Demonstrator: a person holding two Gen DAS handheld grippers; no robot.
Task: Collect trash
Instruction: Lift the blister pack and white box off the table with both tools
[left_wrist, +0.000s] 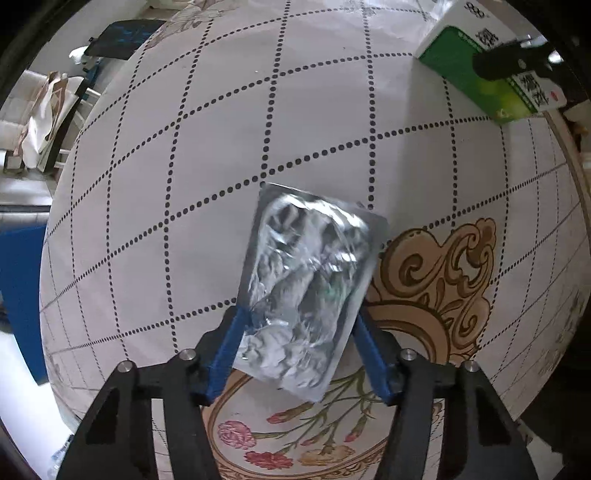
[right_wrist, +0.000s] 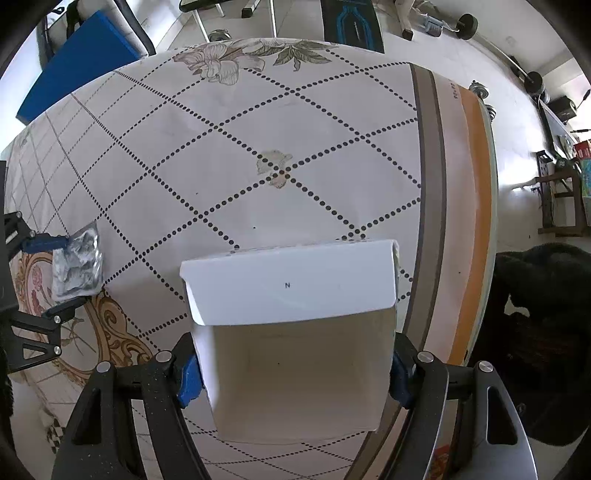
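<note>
A crumpled silver foil packet lies on the patterned tablecloth. My left gripper points down over it, its blue fingers pressing both long edges of the packet. The right wrist view shows the same packet at the far left, between those fingers. My right gripper is shut on a white carton box with its flap open, near the table's right edge. From the left wrist view the box shows a green and white side at the top right.
A brown and orange band marks the table's right edge. A dark shape lies beyond that edge. A blue board and gym gear stand past the far side. A chair with a bag stands off the left side.
</note>
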